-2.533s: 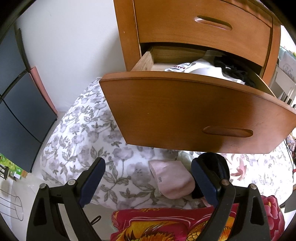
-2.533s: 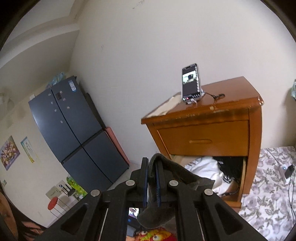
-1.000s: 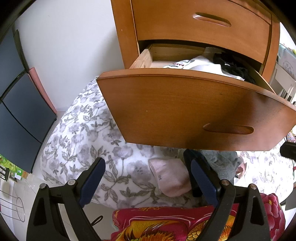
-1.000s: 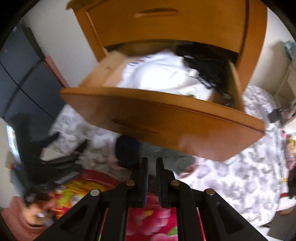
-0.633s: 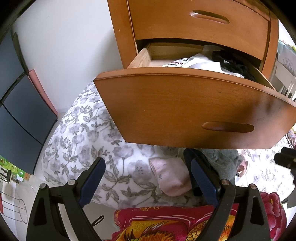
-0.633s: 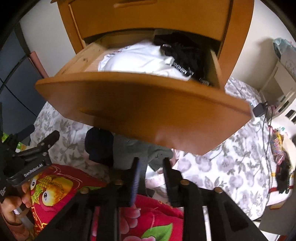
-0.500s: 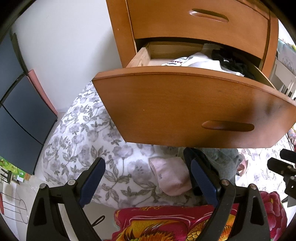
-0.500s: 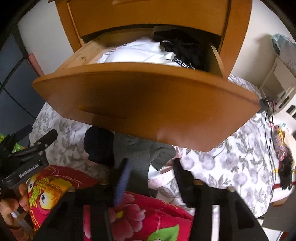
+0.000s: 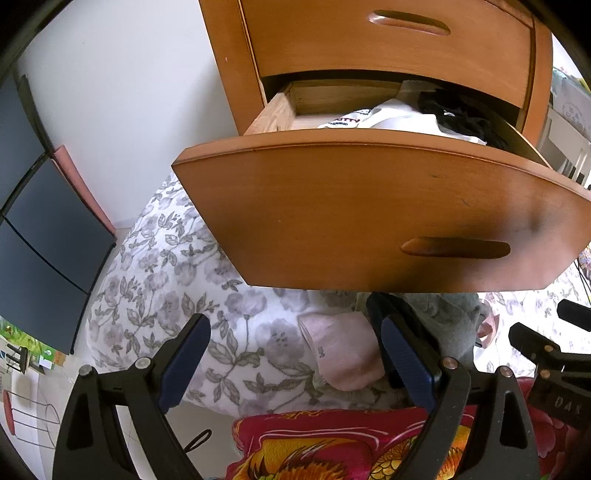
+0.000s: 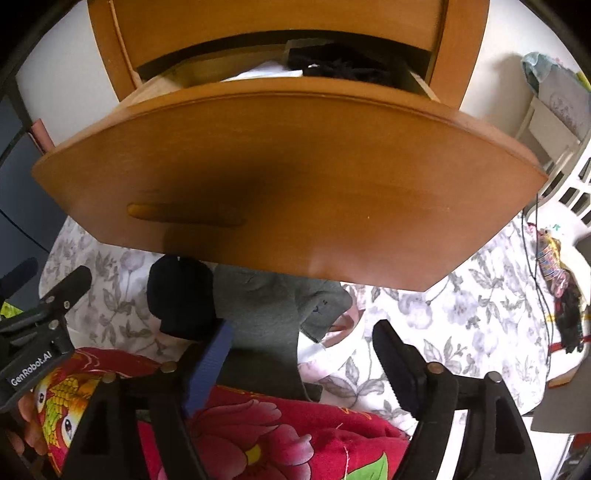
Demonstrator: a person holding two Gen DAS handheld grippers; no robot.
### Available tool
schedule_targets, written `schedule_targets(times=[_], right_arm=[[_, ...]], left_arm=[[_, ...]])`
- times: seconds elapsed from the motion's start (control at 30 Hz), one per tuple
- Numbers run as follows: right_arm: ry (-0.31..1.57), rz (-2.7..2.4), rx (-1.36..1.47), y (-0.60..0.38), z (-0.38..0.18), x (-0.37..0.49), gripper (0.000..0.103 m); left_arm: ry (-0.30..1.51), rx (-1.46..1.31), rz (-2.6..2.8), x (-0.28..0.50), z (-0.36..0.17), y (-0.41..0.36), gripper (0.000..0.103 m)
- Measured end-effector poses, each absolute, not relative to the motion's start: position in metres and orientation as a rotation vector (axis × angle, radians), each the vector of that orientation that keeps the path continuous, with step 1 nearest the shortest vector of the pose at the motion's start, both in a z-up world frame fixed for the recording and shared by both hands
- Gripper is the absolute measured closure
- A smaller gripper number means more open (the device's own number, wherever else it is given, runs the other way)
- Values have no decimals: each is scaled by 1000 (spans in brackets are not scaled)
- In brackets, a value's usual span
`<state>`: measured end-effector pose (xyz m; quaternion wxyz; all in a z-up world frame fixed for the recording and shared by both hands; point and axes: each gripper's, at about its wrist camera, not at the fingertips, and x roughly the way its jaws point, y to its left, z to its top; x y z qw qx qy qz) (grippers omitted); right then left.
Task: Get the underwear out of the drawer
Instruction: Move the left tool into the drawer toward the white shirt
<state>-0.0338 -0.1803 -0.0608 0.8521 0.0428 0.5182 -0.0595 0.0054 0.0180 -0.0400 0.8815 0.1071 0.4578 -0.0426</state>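
We hold our right claw (image 10: 303,360) tilted down over the bed, and its jaws are opening, with nothing pinched between the pads. A grey pair of underwear (image 10: 273,306) lies on the floral sheet (image 10: 443,317) just ahead of the claw, its near edge reaching in between the two spreading fingers but touching neither pad that we can see. Just to the left of the grey piece, ahead of our left finger (image 10: 208,365), sits a dark navy bundle (image 10: 181,295), touching it. Beneath and behind the claw spreads a red patterned blanket (image 10: 258,424).

Above and ahead of the right claw, the open drawer (image 10: 295,177) juts out of the wooden nightstand (image 10: 258,22); inside it we see white clothing (image 10: 258,72) and black clothing (image 10: 340,64) near the far right corner.

Our left claw (image 9: 291,354) is spread wide and empty. Between its fingers, nearer the right one, a pale pink garment (image 9: 340,350) lies on the sheet. The grey underwear (image 9: 450,317) shows just past the right finger (image 9: 402,354), under the drawer front (image 9: 369,214). Far to the right of this claw, the tip of the right claw (image 9: 532,328) comes into view. Well to the left stands a dark cabinet (image 9: 40,229).
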Motion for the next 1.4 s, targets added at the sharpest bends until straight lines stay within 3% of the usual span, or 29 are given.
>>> schedule_targets(times=[0.23, 1.17, 1.27, 1.4], right_arm=[[1076, -94, 53, -168, -55, -37, 0], [1036, -75, 150, -179, -54, -36, 0], [1013, -85, 172, -184, -49, -39, 0], [949, -90, 237, -193, -38, -46, 0]], left_arm=[[965, 221, -103, 8, -42, 17, 9], [935, 96, -322, 4, -24, 23, 7], [920, 84, -326, 6, -14, 27, 1], [898, 40, -342, 13, 8, 36, 0]])
